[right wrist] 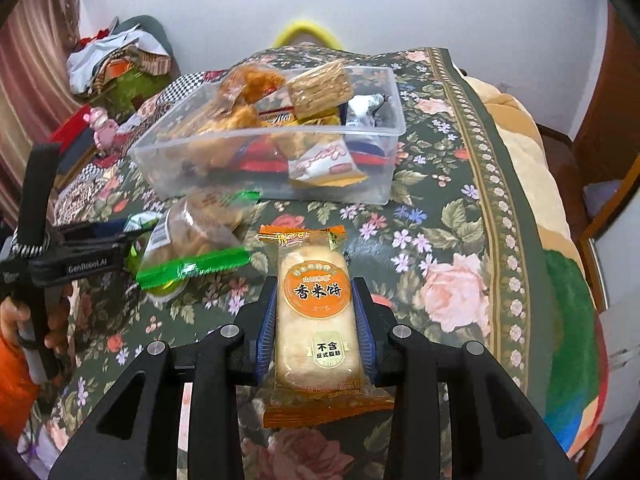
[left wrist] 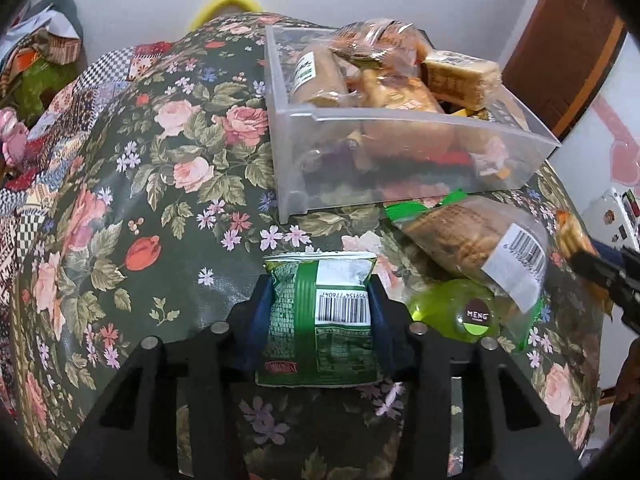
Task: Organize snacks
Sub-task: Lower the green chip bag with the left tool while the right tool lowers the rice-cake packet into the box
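Left gripper [left wrist: 320,300] clamps a green foil snack packet [left wrist: 320,320] (barcode up); right gripper [right wrist: 316,320] clamps an orange-wrapped rice cracker [right wrist: 316,320]. Both hover above the floral cloth [left wrist: 160,160], near the snack-filled clear plastic bin [right wrist: 256,152].

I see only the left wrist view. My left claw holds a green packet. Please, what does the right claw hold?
Observer: The right claw is shut on an orange rice cracker packet.
Operator: Is that packet above the clear bin already?
Observer: No. The clear bin stands farther ahead on the floral cloth, and the packet is short of its near wall.
Operator: Is free space left in the bin?
Observer: Its right end shows a silver wrapper lying low; the left end is piled above the rim.
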`<state>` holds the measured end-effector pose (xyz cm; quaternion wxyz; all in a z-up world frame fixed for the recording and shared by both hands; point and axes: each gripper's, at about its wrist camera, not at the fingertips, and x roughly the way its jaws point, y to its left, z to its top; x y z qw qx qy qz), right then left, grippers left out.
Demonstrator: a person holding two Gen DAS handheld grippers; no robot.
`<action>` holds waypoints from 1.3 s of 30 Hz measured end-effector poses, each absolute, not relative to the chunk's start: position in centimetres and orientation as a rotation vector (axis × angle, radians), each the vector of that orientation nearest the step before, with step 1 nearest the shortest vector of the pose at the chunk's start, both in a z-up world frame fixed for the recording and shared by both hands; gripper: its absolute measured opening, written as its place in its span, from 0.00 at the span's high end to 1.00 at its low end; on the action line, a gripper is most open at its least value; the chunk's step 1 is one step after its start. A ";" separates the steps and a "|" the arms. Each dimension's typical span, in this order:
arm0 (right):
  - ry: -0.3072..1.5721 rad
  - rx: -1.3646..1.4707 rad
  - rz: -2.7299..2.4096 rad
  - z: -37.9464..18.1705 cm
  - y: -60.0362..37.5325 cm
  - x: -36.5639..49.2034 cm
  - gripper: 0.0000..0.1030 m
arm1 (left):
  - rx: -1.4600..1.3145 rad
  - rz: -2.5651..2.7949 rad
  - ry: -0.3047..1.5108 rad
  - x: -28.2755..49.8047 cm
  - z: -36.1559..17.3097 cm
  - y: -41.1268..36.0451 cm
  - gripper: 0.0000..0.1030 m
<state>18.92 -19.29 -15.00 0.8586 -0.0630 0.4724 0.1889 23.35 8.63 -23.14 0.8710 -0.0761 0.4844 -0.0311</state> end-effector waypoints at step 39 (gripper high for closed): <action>0.823 -0.024 0.357 -10.3 -17.9 29.1 0.69 | -0.150 -0.072 0.765 31.3 -13.1 8.1 0.58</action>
